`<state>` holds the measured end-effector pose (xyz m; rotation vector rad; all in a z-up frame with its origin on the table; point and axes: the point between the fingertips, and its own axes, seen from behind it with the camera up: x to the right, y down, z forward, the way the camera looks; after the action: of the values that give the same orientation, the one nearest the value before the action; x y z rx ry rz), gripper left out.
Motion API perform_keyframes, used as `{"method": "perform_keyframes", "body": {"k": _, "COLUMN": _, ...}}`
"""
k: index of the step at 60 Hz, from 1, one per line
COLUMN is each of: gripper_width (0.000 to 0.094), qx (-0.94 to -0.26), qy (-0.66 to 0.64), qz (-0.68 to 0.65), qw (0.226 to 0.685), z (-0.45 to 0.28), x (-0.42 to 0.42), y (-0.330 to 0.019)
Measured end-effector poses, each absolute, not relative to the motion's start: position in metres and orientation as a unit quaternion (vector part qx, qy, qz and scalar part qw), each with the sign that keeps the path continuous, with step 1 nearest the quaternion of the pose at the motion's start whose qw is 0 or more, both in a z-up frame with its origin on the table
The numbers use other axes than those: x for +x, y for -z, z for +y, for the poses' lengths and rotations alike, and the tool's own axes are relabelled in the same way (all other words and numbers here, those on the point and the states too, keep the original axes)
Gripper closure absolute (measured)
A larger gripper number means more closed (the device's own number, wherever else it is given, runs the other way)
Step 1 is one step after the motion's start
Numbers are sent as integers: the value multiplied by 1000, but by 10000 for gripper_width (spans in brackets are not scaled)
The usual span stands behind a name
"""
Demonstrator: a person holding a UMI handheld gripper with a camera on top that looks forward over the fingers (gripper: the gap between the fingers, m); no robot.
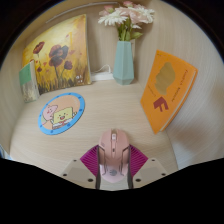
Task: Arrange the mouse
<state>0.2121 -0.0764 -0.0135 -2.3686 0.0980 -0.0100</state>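
One mouse [113, 148] sits between the jaws. Beyond the jaws stand one vase [124, 62] of flowers [127, 16], one painting [57, 52] of blooms, and one orange card [166, 88]. One round mat [62, 111] with a cartoon lies on the counter [110, 105] ahead of the jaws. Two pink pads [91, 158] flank the mouse.
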Motion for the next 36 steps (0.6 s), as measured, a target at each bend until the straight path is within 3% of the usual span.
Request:
{"method": "perform_keyframes", "body": {"k": 8, "gripper_width": 568, "qx": -930, "qy": 16, "qz": 42, "qw": 364, "z": -73, "x": 205, "y": -8}}
{"method": "perform_keyframes", "body": {"k": 27, "gripper_width": 567, "qx": -874, "qy": 65, "qz": 8, "qw": 482, "z": 11, "x": 156, "y": -188}}
{"method": "perform_keyframes", "body": {"k": 36, "gripper_width": 568, "qx": -853, "qy": 58, "qz": -19, "qw": 518, "z": 52, "x": 107, "y": -236}}
